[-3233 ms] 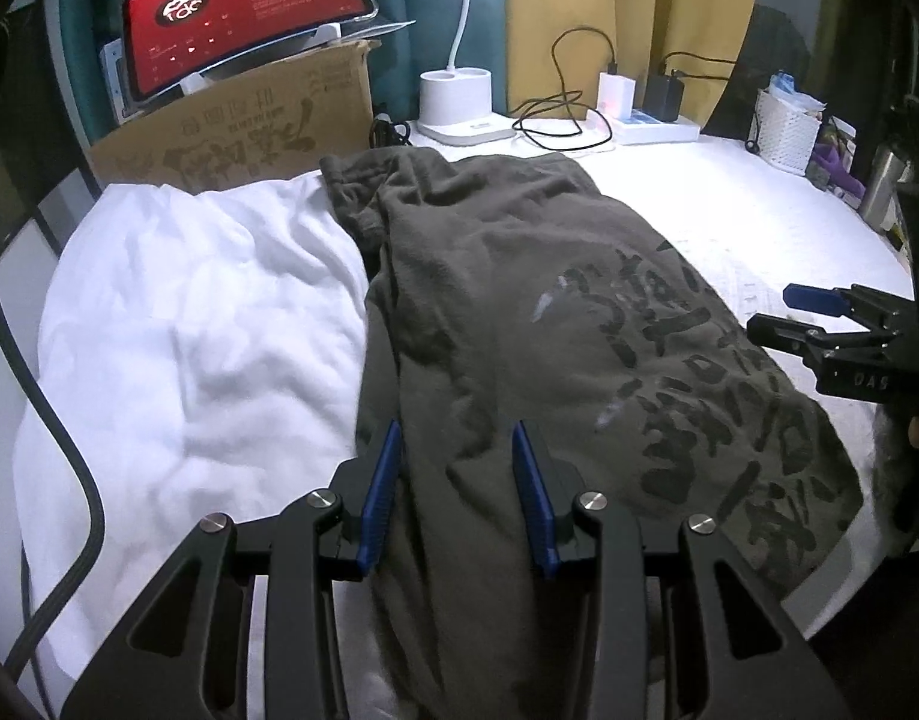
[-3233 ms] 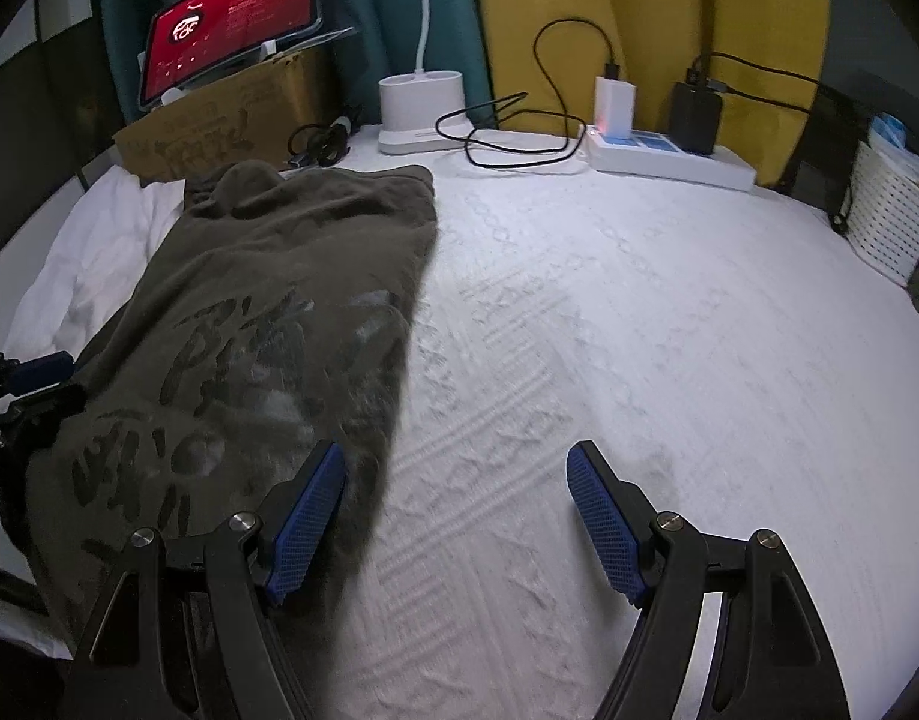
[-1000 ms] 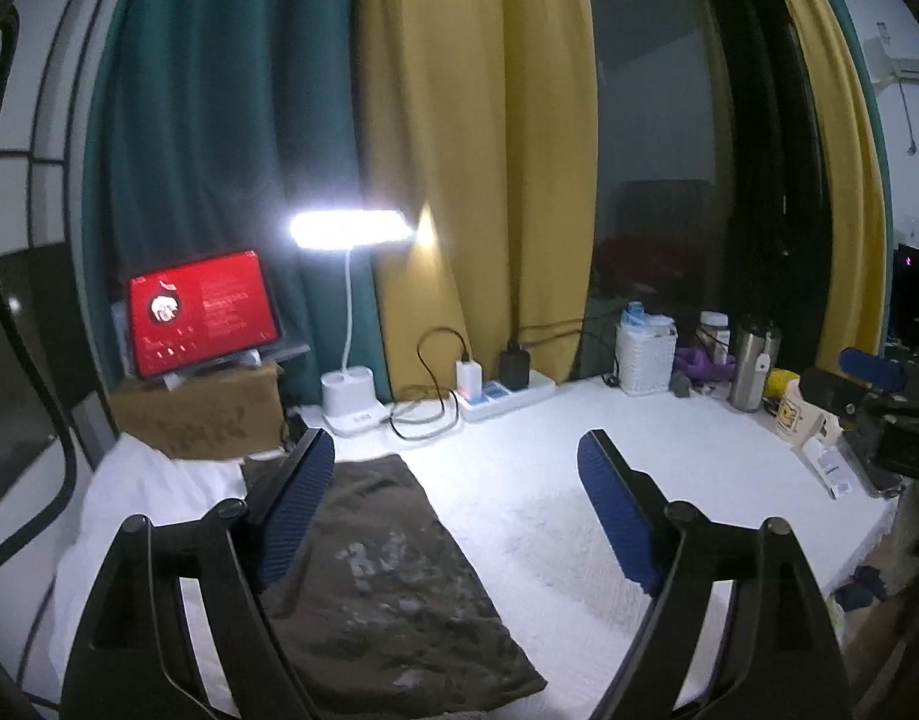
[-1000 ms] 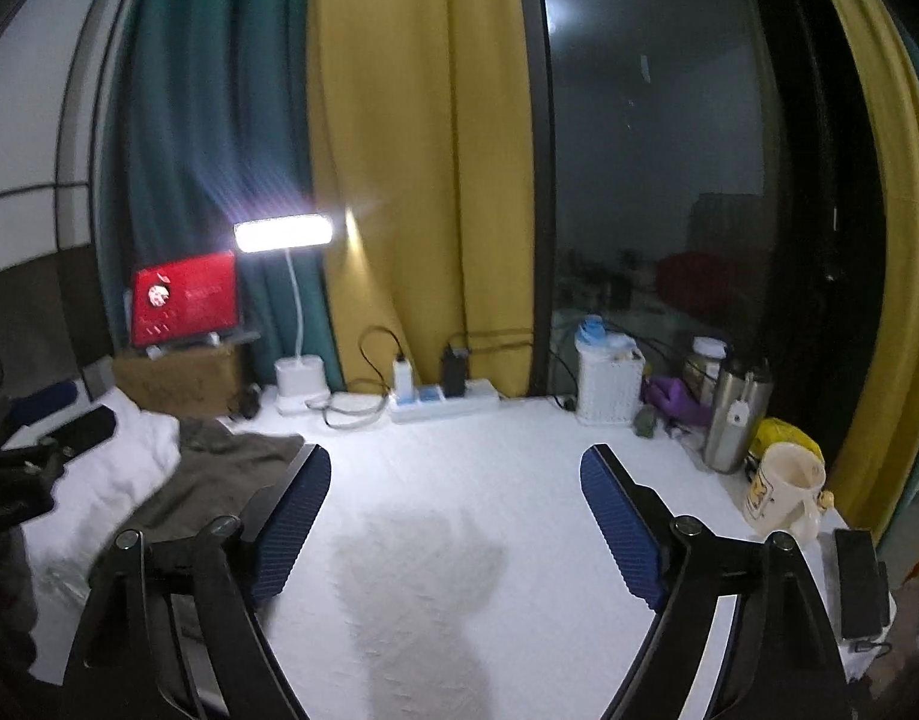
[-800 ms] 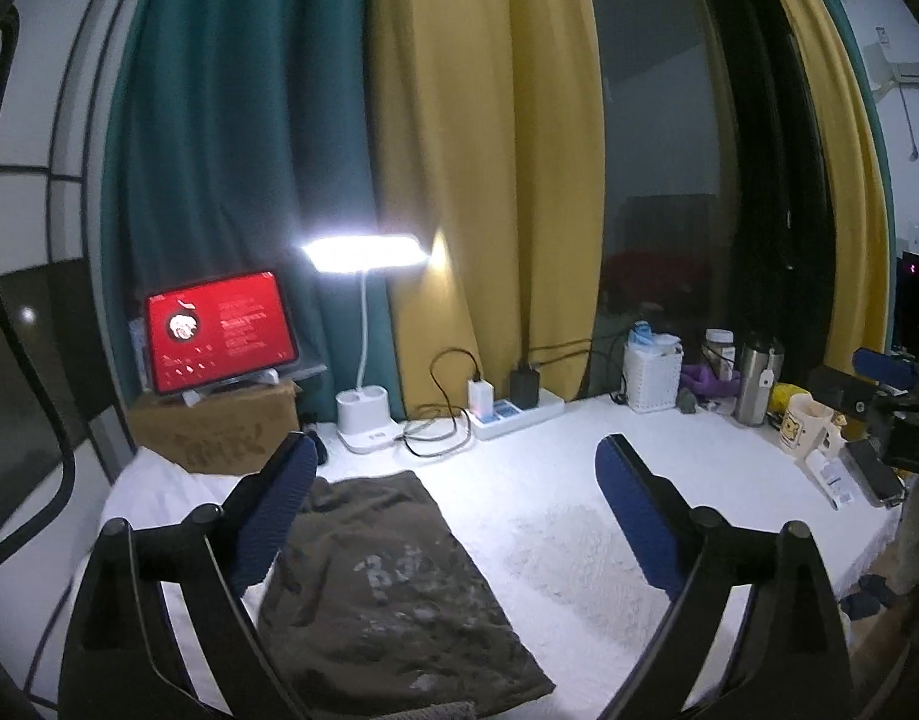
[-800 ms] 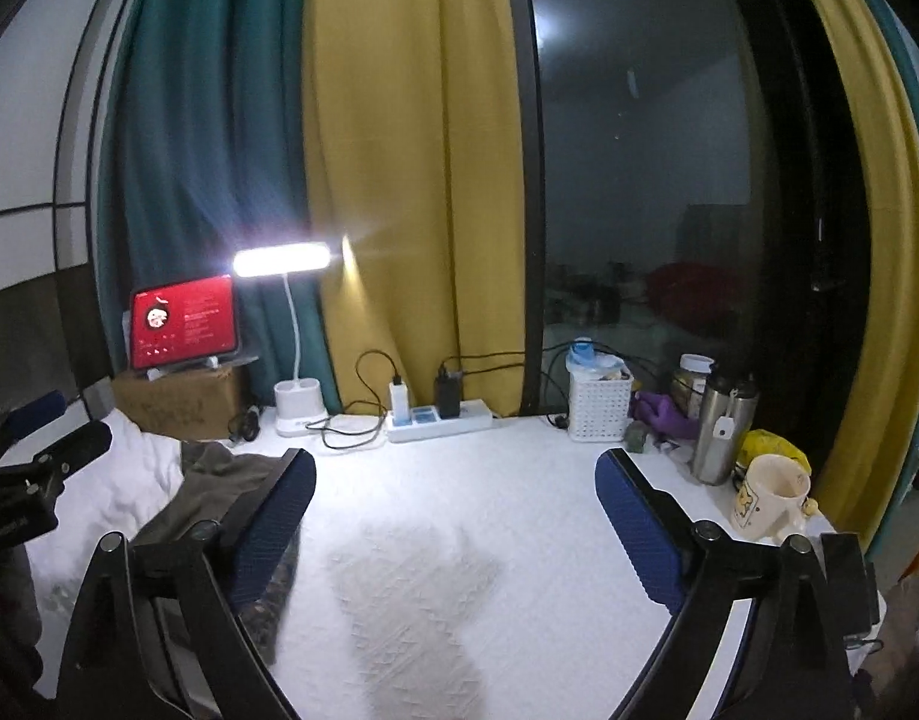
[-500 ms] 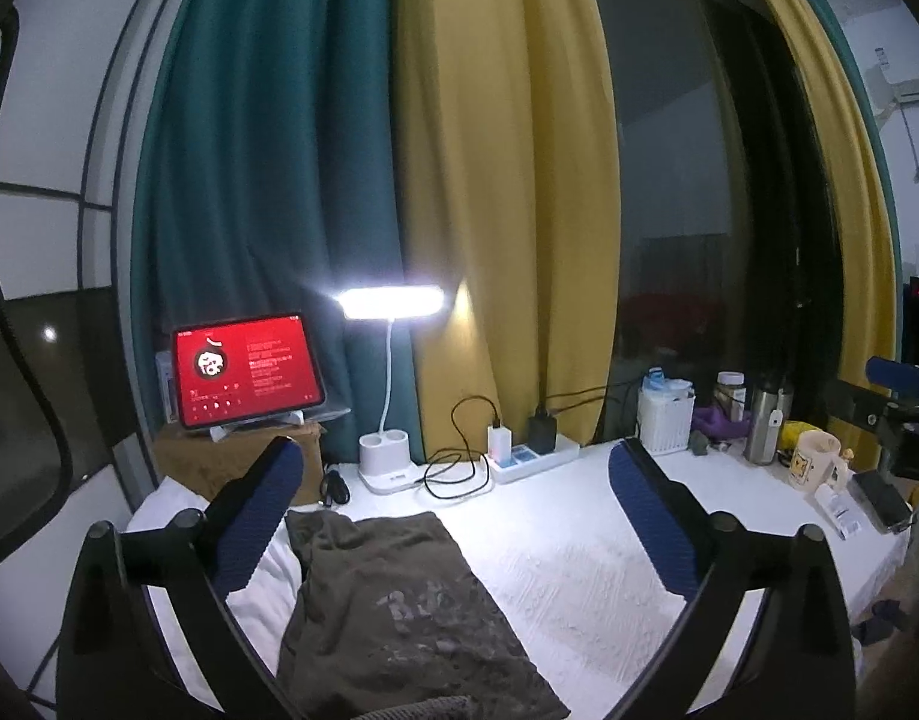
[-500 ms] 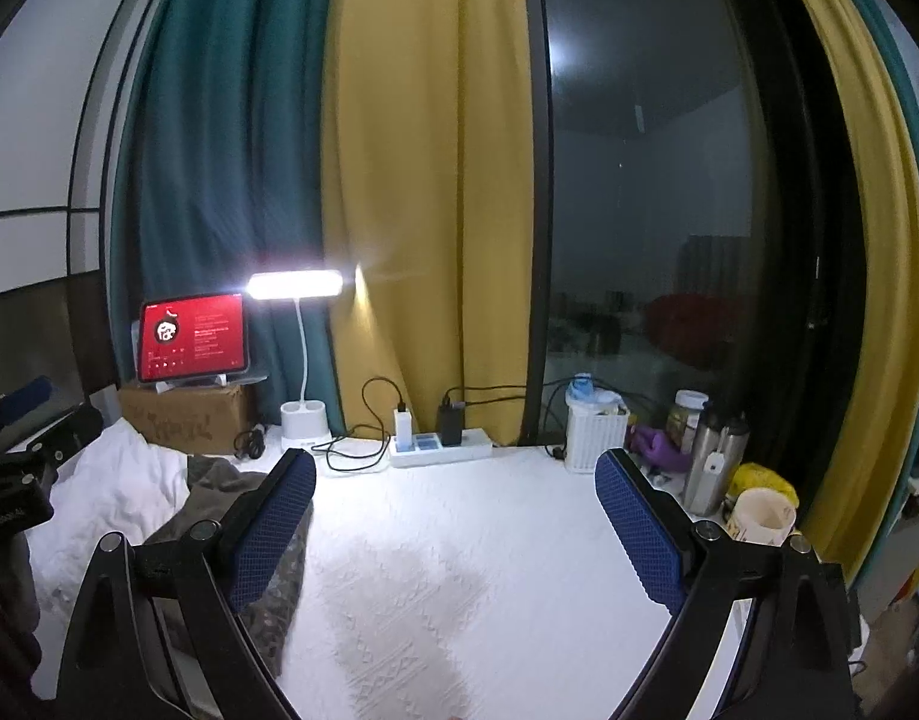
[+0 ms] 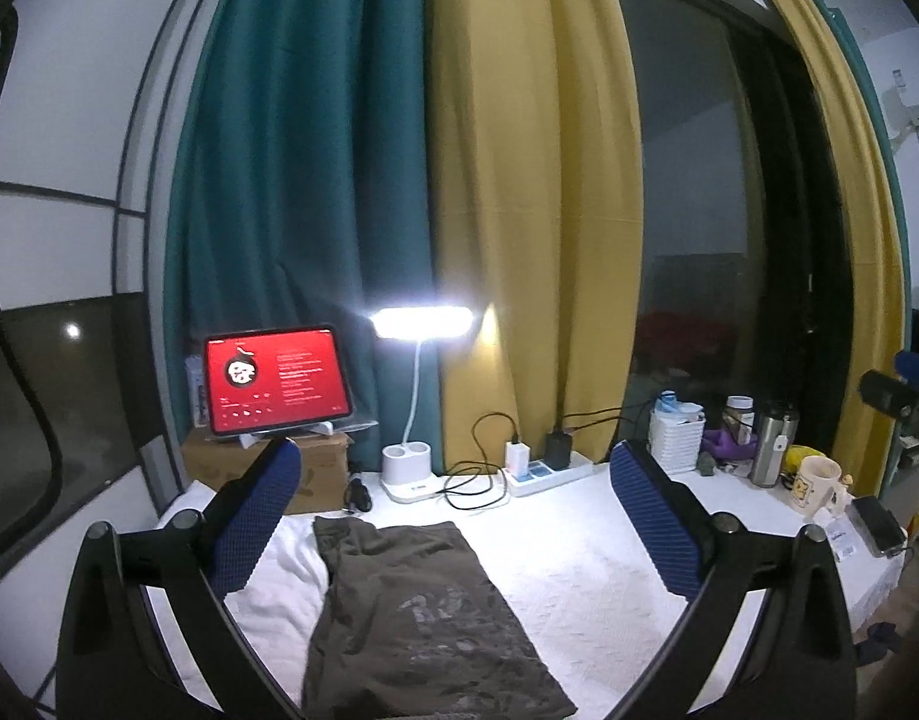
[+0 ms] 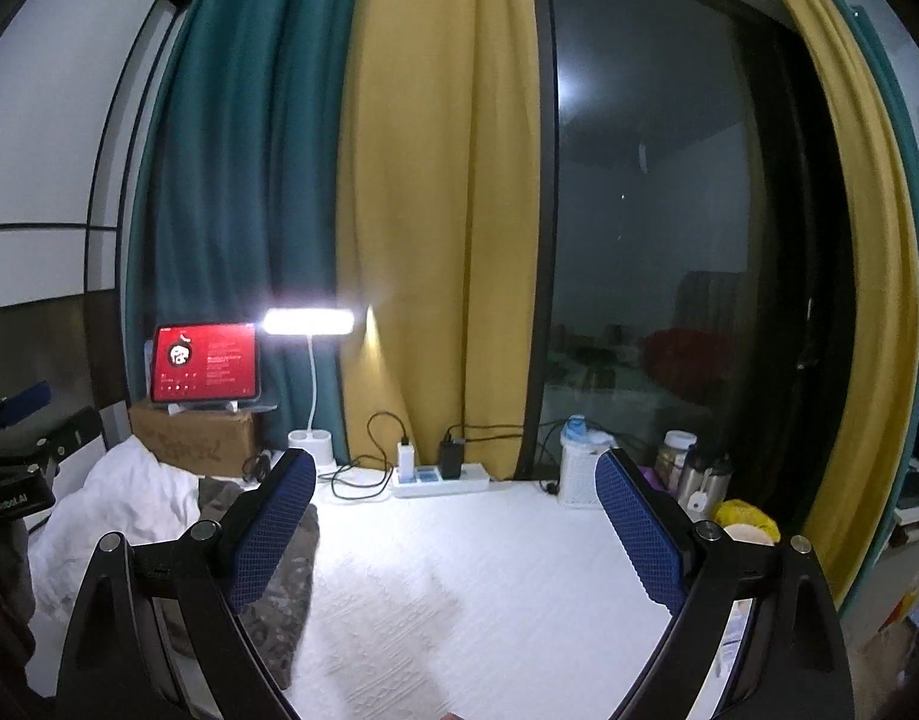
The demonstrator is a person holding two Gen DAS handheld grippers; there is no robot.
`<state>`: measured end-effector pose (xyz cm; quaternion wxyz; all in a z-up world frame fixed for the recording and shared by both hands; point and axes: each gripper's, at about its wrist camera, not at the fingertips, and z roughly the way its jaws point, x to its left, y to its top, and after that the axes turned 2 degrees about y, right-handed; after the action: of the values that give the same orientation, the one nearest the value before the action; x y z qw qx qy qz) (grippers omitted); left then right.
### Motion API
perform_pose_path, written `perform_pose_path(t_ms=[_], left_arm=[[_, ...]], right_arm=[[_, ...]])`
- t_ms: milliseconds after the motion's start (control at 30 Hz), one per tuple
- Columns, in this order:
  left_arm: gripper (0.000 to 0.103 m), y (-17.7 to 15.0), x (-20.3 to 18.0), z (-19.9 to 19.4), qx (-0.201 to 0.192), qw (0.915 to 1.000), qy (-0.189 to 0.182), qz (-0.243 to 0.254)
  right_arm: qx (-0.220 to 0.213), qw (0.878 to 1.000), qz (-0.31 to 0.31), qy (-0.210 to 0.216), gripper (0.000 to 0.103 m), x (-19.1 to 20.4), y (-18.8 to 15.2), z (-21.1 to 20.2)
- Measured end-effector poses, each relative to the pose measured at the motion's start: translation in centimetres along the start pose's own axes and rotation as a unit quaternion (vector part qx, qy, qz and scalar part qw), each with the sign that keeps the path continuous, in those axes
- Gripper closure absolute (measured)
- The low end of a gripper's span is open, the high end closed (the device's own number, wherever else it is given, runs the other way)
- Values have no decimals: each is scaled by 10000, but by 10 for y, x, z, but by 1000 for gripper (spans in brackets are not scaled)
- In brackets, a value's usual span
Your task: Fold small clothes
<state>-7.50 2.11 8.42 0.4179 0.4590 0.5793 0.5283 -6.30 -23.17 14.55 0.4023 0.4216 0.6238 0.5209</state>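
Olive-brown shirt [image 9: 423,612] sits folded near the worktop's [image 9: 579,558] left edge, so we'd keep left gripper [image 9: 459,516] and right gripper [image 10: 459,531] spread, empty, and clear before the next garment.

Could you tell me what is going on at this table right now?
A person holds two tongs, folding small clothes. The left tongs and right tongs are both wide open and hold nothing, raised above the table. A dark shirt lies folded on the white cloth beside a white garment.
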Motion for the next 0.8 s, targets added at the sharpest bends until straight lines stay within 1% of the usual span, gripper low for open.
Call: perform_pose_path(t_ms=[233,633,800], left_arm=[[1,6,10,-8,4,9997,-71,-246],[1,12,28,-18,-32,9993,224,-288],[1,9,29,-15,39,9993,242,-286]], right_arm=[[-189,9998,-89,68,7,5,9,-15],[-237,9995,-171,103,7,7,12,-22],[-205,9996,-164,99,7,7,12,-20]])
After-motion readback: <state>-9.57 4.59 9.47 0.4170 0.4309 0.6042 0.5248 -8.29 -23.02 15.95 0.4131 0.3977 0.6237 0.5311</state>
